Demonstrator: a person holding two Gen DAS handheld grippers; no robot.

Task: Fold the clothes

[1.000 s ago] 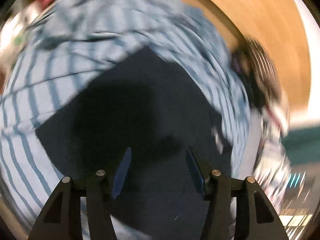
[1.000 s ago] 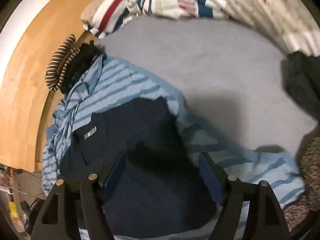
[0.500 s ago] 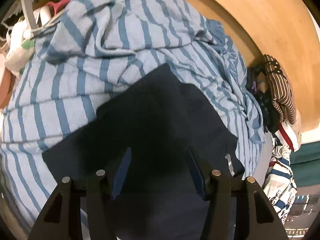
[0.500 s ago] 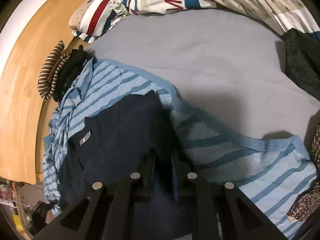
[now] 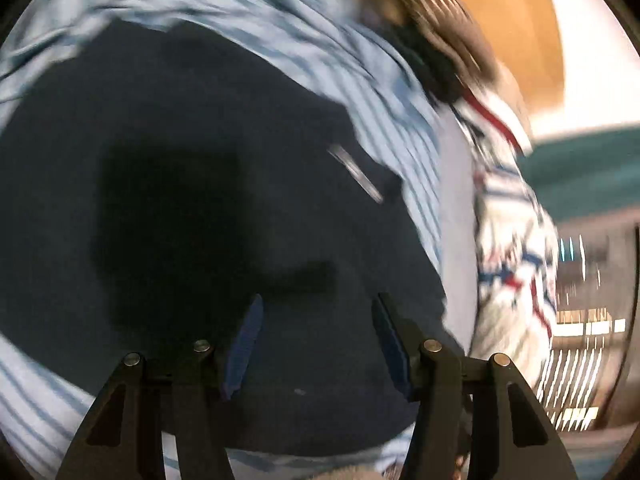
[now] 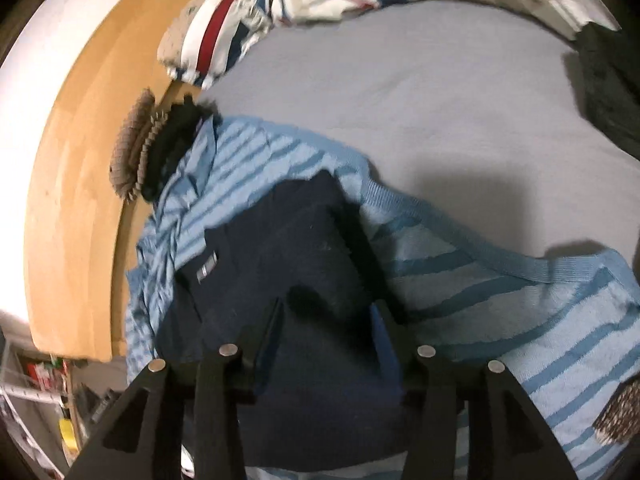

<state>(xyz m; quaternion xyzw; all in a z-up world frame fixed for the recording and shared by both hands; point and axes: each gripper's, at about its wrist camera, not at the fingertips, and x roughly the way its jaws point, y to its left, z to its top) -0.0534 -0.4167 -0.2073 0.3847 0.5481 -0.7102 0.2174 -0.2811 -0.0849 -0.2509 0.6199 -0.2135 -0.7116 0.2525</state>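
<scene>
Hovering over the folded navy garment, the right gripper had its jaws opening, cloth beneath them but nothing pinched. Left gripper stood released, empty, above the same navy garment in a blurred view. Garment lay just ahead of both claws, atop a blue striped towel on the grey bed sheet. Judgement: to fold cleanly, grip one edge per claw, lift evenly, and avoid snagging the towel.
</scene>
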